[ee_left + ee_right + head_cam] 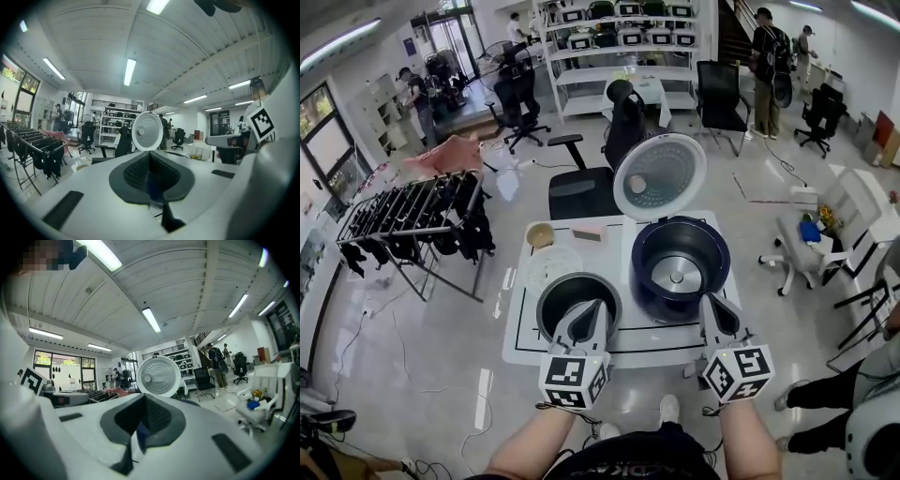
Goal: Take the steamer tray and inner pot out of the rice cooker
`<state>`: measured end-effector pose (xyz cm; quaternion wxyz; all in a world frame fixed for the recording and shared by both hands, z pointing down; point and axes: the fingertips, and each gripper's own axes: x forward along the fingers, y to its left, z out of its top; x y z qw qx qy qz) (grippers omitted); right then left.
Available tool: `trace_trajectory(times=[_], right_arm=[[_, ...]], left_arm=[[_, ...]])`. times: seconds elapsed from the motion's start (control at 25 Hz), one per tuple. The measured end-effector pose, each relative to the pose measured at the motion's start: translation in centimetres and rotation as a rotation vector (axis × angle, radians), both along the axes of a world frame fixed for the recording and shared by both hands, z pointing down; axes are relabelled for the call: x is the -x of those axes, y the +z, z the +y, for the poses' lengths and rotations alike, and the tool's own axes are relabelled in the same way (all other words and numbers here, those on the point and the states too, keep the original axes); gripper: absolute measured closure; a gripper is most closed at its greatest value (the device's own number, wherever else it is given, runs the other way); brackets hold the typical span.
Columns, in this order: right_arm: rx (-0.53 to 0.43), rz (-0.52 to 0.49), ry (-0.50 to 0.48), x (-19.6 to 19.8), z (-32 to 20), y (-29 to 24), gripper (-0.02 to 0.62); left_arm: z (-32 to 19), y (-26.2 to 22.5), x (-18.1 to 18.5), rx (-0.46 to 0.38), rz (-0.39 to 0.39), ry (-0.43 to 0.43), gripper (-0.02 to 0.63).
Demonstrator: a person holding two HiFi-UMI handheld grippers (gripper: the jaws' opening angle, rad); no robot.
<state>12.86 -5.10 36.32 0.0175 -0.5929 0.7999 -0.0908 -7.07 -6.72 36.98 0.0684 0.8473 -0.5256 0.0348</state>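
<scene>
Both grippers are held out over the front edge of the white counter with black outline [517,323]. Bare forearms come in from the bottom of the head view, wrists straight. Left gripper [589,309] points forward, about level, jaws pressed together, nothing between them. Its tip overlaps the dark grey round metal inner pot [555,298] in the head view; can't tell if they touch. Right gripper [712,305] runs parallel to it, also level, jaws pressed together and empty. Its tip is by the front-right side of the dark blue round rice cooker body [649,281]. A marker cube sits at the near end of each gripper, facing up at the head camera. Both gripper views look across the room at the white round cooker lid [660,176], not down at the counter.

The inner pot stands on the front-left part of the counter, just left of the cooker and outside it. The white translucent round steamer tray [549,266] lies flat on the left side of the counter, just behind the inner pot. The cooker is on the right half of the counter, lid standing open at its back, silver heating plate [676,275] bare inside. A small tan round bowl [540,234] is at the back-left corner, with a flat pinkish card [587,234] beside it at the back edge. A black office chair [581,192] stands behind the counter. A black drying rack with dark clothes [422,220] is on the floor to the left.
</scene>
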Motion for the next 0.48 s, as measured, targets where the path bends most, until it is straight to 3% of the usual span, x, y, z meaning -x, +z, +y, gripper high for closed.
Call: trace_trajectory(times=[0.48], right_arm=[[0.023,0.011,-0.041,1.6,0.4,0.9,0.595]], left_arm=[[1.1,1.0,0.6,0.022,0.000,-0.013,0.603]])
